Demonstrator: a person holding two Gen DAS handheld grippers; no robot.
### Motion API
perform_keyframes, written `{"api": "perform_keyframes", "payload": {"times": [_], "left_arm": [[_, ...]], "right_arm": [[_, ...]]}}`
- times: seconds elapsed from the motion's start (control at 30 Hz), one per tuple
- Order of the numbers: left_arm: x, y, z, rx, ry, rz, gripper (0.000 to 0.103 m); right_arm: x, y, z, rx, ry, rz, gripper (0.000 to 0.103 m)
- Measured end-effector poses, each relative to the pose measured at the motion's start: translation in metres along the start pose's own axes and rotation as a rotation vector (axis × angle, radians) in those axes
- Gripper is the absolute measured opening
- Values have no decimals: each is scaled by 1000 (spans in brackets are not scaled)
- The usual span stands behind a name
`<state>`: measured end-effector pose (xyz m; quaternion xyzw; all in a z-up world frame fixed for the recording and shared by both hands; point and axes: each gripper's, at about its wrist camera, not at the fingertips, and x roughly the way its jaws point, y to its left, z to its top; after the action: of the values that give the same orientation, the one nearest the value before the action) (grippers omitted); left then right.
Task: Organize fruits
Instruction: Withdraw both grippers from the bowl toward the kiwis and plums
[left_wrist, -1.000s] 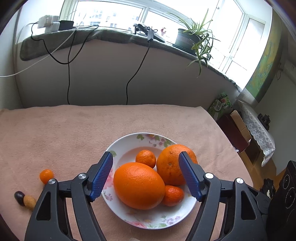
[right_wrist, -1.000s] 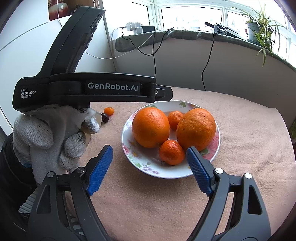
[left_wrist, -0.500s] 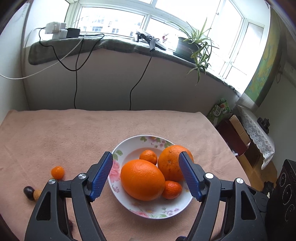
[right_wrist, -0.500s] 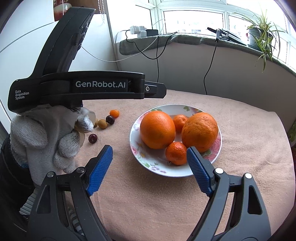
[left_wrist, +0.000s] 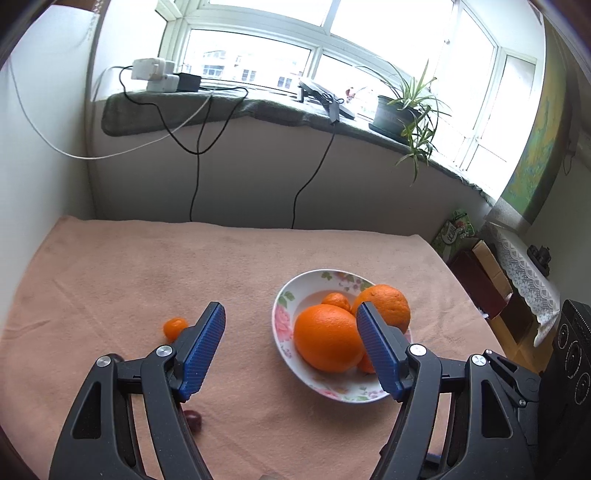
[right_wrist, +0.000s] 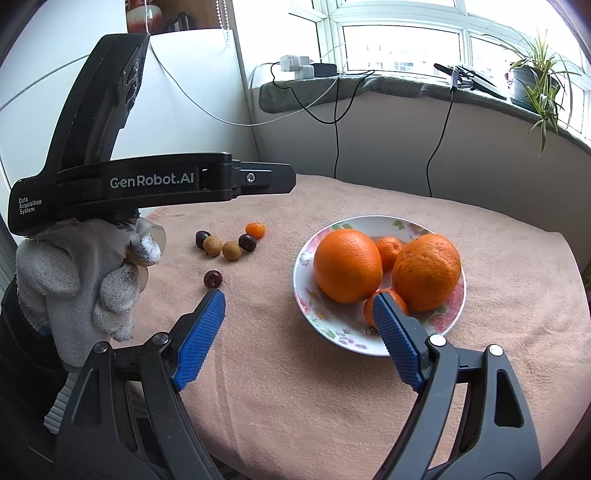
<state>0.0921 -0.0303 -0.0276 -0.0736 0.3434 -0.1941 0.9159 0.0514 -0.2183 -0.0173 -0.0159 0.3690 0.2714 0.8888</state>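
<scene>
Right wrist view: the floral plate (right_wrist: 334, 334) sits toward the table's (right_wrist: 295, 398) right edge, holding 2 oranges (right_wrist: 348, 264) and 2 mandarins (right_wrist: 388, 251). Toward the left edge lie small loose fruits (right_wrist: 232, 250) — a kumquat (right_wrist: 255, 229), dark and tan ones. Both tools — left gripper (left_wrist: 290, 345) and right gripper (right_wrist: 297, 326) — hover with jaws apart, empty; a gloved hand (right_wrist: 79, 280) holds the left one.
</scene>
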Motion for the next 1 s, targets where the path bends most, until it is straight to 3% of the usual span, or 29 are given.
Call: {"api": "perform_keyframes", "payload": {"times": [0.4, 0.6, 0.9, 1.0], "left_arm": [[-41, 82, -21, -128, -37, 149, 74], [-42, 112, -38, -193, -14, 177, 73], [-25, 118, -57, -187, 40, 163, 49], [-18, 121, -61, -193, 62, 160, 42]], "right_arm": [[22, 32, 8, -54, 17, 95, 84], [39, 51, 12, -79, 37, 139, 84], [69, 65, 12, -64, 83, 184, 84], [79, 69, 11, -65, 110, 199, 72]]}}
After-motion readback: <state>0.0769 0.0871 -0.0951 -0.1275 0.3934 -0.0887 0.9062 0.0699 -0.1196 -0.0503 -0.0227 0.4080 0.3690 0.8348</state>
